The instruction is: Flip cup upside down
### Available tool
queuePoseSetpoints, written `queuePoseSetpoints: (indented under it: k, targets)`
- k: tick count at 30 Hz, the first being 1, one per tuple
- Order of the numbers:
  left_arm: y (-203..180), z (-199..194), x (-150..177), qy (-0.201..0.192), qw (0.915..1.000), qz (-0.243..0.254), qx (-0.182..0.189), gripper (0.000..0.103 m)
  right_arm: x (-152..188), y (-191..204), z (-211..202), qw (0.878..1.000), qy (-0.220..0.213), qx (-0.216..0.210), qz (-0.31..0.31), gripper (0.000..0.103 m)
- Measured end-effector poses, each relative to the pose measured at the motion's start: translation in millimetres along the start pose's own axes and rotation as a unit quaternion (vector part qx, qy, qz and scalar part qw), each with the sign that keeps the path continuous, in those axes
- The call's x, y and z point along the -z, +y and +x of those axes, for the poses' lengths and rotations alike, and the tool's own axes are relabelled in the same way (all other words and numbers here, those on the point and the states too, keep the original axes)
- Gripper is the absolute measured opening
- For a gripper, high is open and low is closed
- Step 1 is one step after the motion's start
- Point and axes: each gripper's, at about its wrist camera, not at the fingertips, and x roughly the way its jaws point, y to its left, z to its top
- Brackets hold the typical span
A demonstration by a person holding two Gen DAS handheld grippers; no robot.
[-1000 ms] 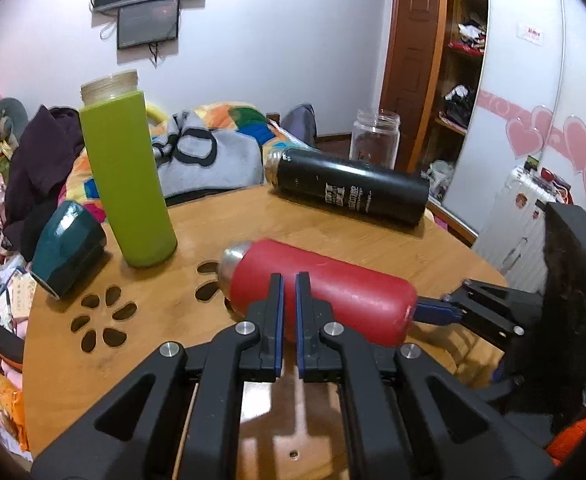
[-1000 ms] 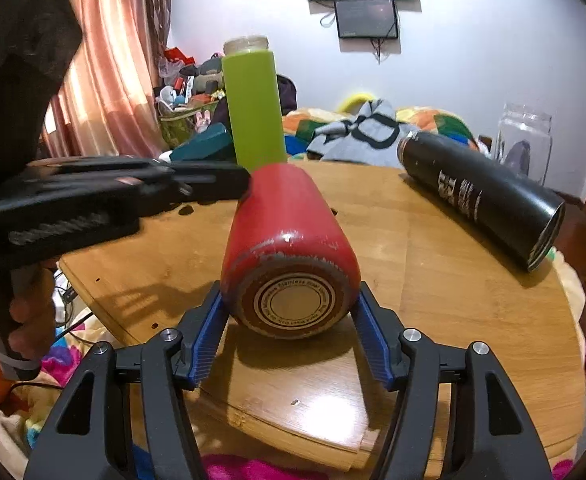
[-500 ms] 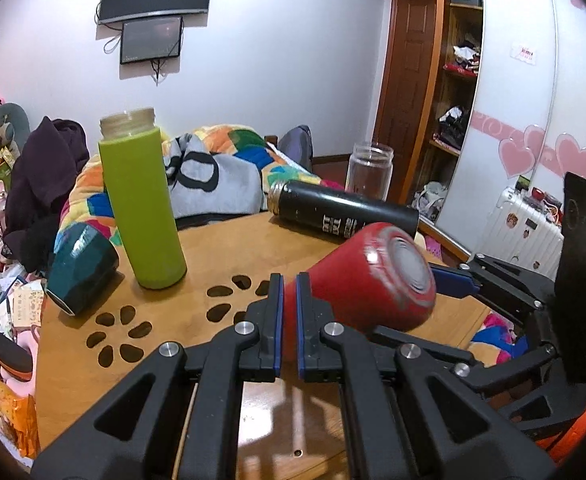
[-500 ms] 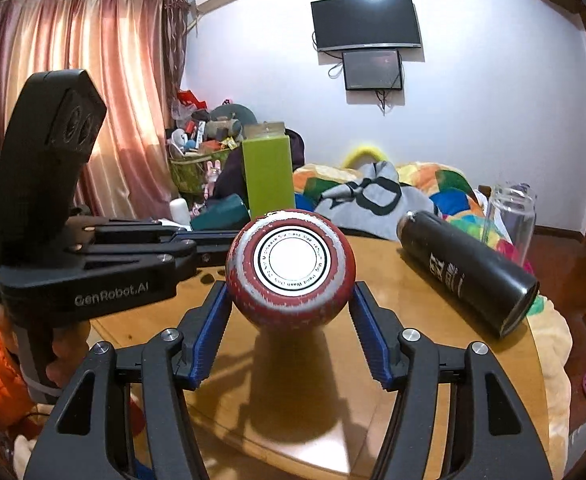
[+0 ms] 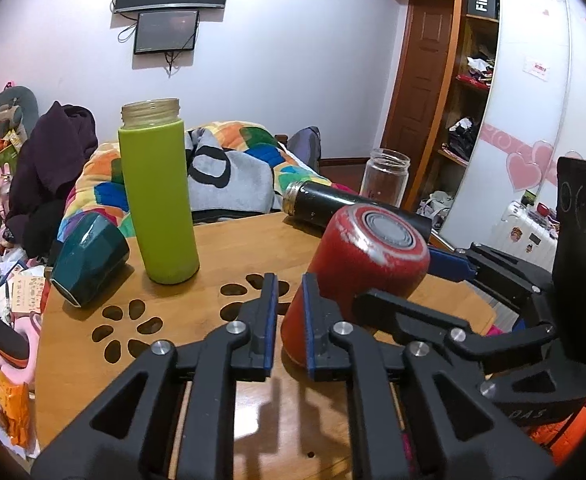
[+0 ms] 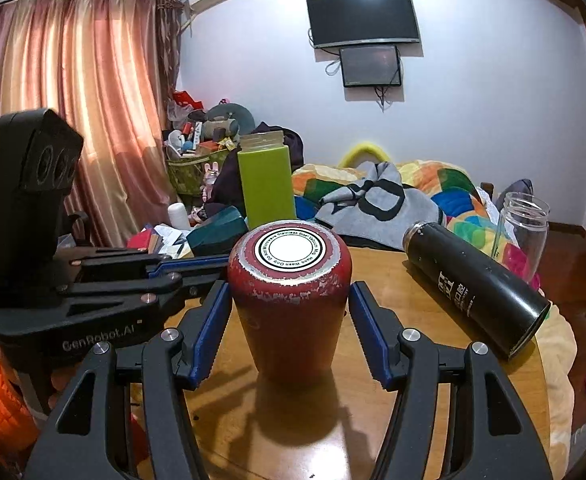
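Note:
The red cup (image 6: 289,300) stands upside down on the round wooden table (image 6: 433,356), its labelled base facing up. In the left wrist view the red cup (image 5: 357,276) looks tilted to the right. My right gripper (image 6: 289,320) has its blue pads on either side of the cup with small gaps, so it looks open. My left gripper (image 5: 289,320) has a narrow gap between its fingers and holds nothing; its right finger lies against the cup's side near the mouth.
A tall green bottle (image 5: 157,196) stands upright at the back left. A dark teal cup (image 5: 89,256) lies on its side at the left edge. A black flask (image 6: 477,292) lies on its side at the right, with a glass jar (image 6: 521,232) behind it.
The red cup went from lying on its side, through a lifted tilt, to standing base up on the table. My right gripper's pads have drawn away from it. My left gripper's fingers opened slightly.

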Motion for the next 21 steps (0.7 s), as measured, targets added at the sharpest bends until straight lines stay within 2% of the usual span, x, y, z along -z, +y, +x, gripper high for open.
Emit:
queuePoseSetpoints:
  k: [6, 16, 18, 20, 21]
  targets:
    - [3.3, 2.2, 1.4, -0.005, 0.9999, -0.006, -0.011, 0.015, 1.2, -5.2, 12.7, 0.999, 0.022, -0.004, 0.025, 0.057]
    - [5.5, 3.7, 1.2, -0.003, 0.9999, -0.012, 0.000, 0.016, 3.7, -4.8, 13.8, 0.999, 0.024, -0.018, 0.027, 0.057]
    - [9.3, 4.1, 1.3, -0.005, 0.9999, -0.014, 0.005, 0.023, 3.7, -7.3, 17.4, 0.999, 0.022, -0.020, 0.025, 0.057]
    - [16.9, 5.1, 2.7, -0.007, 0.9997, -0.023, 0.000, 0.037, 2.5, -12.4, 27.6, 0.999, 0.037, -0.019, 0.029, 0.057]
    - [22.2, 6.5, 3.6, -0.004, 0.9995, -0.032, 0.000, 0.037, 1.6, -15.8, 34.9, 0.998, 0.050, -0.023, 0.032, 0.057]
